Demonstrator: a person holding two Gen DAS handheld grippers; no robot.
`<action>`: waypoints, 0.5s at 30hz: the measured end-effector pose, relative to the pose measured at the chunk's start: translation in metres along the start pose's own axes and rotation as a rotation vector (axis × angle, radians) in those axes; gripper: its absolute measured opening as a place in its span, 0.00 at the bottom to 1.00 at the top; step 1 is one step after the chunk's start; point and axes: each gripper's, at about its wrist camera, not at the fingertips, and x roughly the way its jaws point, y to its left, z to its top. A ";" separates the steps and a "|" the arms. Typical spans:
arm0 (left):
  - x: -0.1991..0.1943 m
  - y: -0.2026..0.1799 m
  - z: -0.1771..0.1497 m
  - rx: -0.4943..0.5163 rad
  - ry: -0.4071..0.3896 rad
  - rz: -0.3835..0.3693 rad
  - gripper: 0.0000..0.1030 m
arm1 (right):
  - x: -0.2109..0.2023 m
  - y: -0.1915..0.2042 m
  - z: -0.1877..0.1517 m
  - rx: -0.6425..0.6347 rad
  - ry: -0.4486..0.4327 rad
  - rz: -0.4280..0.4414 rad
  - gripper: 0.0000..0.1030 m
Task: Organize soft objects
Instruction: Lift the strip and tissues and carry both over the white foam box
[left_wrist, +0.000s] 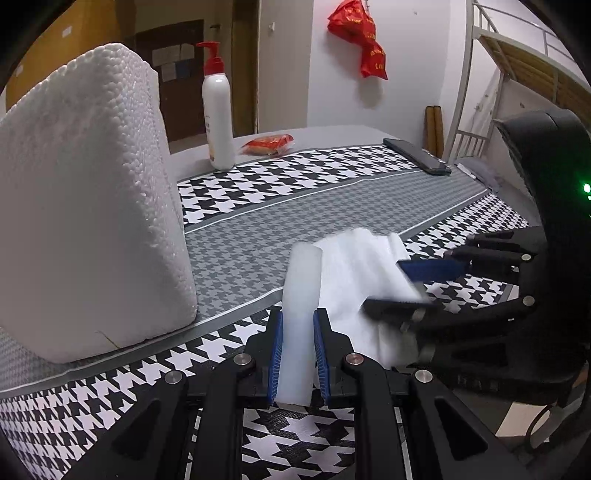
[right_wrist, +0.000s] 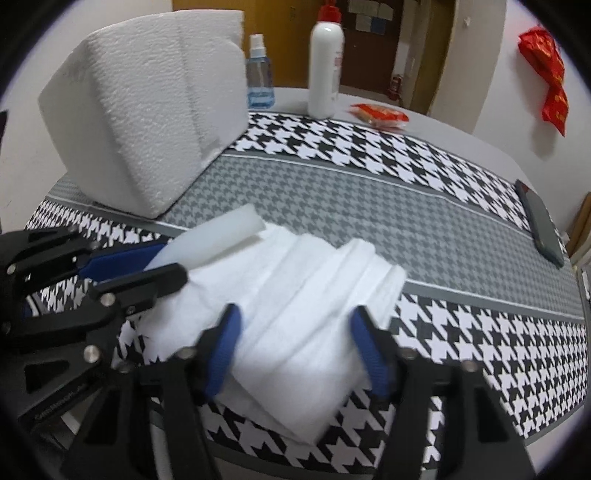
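— On the worktop (right_wrist: 461, 236), houndstooth cloth under everything. Where does the soft stuff sit?

— Near edge. My left tongs (left_wrist: 297, 352) pinch a translucent foam strip (left_wrist: 301, 295) between the blue pads; its far end pokes out past the tips. A folded white cloth (right_wrist: 295, 314) lies flat just beside it, touching the strip's right side.

— And your right tongs?

— My right tongs (right_wrist: 295, 347) straddle the folded white cloth, one blue pad at each side. Picture is blurred; I can't tell whether the pads press the fabric. No lift visible.

— What else is noted?

— Styrofoam block (left_wrist: 88, 206) stands at the left, near the strip but apart. Behind it: white pump bottle (left_wrist: 218, 118), blue spray bottle (right_wrist: 260, 79), red snack packet (left_wrist: 269, 144). Dark phone (left_wrist: 417, 155) at the far right edge, well apart.
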 end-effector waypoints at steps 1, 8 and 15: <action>-0.001 0.000 0.001 0.002 -0.005 0.006 0.18 | -0.001 -0.001 0.001 0.003 0.000 -0.007 0.33; -0.002 0.002 0.003 -0.001 -0.006 0.013 0.18 | -0.002 -0.016 0.001 0.038 0.007 -0.004 0.07; -0.009 0.000 0.004 -0.001 -0.025 0.020 0.18 | -0.009 -0.025 -0.002 0.079 -0.021 0.018 0.07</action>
